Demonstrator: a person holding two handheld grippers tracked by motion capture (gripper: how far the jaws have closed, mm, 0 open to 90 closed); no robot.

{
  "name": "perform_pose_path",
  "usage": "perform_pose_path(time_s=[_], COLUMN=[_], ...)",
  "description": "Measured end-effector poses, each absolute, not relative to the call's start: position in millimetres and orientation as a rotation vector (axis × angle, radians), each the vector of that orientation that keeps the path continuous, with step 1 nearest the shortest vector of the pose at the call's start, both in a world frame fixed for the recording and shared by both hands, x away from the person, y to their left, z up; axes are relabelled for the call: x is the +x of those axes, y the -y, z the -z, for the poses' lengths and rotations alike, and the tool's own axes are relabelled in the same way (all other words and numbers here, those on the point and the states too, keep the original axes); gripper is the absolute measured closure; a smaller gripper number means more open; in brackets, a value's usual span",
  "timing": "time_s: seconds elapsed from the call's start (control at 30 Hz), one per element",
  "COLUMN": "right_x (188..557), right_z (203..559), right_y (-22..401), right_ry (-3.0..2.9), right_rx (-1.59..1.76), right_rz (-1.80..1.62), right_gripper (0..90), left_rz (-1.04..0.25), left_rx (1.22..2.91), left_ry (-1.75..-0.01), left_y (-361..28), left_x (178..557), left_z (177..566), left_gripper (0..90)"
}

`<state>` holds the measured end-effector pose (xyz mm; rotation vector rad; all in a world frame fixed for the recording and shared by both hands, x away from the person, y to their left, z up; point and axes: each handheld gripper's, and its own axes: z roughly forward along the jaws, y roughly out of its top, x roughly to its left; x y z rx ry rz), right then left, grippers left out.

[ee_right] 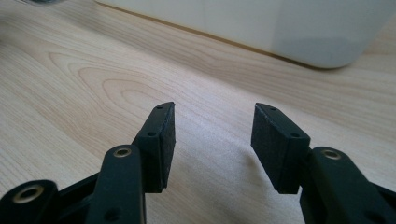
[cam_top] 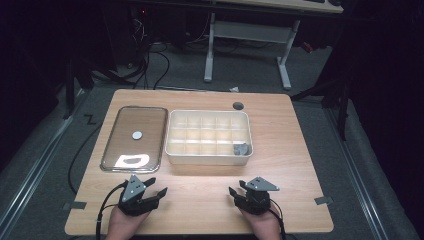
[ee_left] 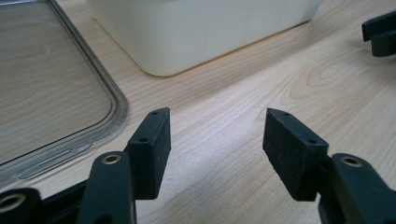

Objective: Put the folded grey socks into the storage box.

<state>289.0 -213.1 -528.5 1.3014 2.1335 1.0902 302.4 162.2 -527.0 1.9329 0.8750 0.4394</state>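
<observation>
A white compartment box [cam_top: 209, 159] stands mid-table, with small grey pieces [cam_top: 241, 149] in its front right cell. To its left lies a clear flat tray [cam_top: 125, 150] holding one small grey disc [cam_top: 137, 134]. My left gripper [cam_top: 156, 185] rests low near the table's front edge, open and empty, just in front of the tray. In the left gripper view its jaws [ee_left: 217, 126] stand wide apart over bare wood, facing the box [ee_left: 201, 32] and the tray's corner [ee_left: 107, 121]. My right gripper [cam_top: 237, 187] is also open and empty, its jaws [ee_right: 214, 121] pointing at the box wall [ee_right: 280, 28].
The wooden table [cam_top: 200, 200] has a round cable hole [cam_top: 238, 105] at the back and tape marks at its front corners [cam_top: 75, 205]. A white-legged desk [cam_top: 250, 40] and cables stand on the floor beyond. Bare wood separates both grippers from the box.
</observation>
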Motion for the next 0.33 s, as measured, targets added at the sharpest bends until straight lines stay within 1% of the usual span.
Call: perform_pose_path(time_s=[0.1, 0.33], right_x=[287.7, 284.1], right_z=[528.0, 524.2], right_y=[212.9, 213.0], right_ry=[-2.129, -2.104], right_rx=[1.302, 1.290], right_rz=[-1.092, -1.082], right_gripper=[50.8, 51.8], left_rz=[-0.417, -0.424], left_rx=[1.921, 1.916], left_ry=[-0.863, -0.850], left_y=[-161.2, -162.2], left_x=[301.1, 299.0], left_z=[526.1, 523.3], left_gripper=[42.1, 42.1])
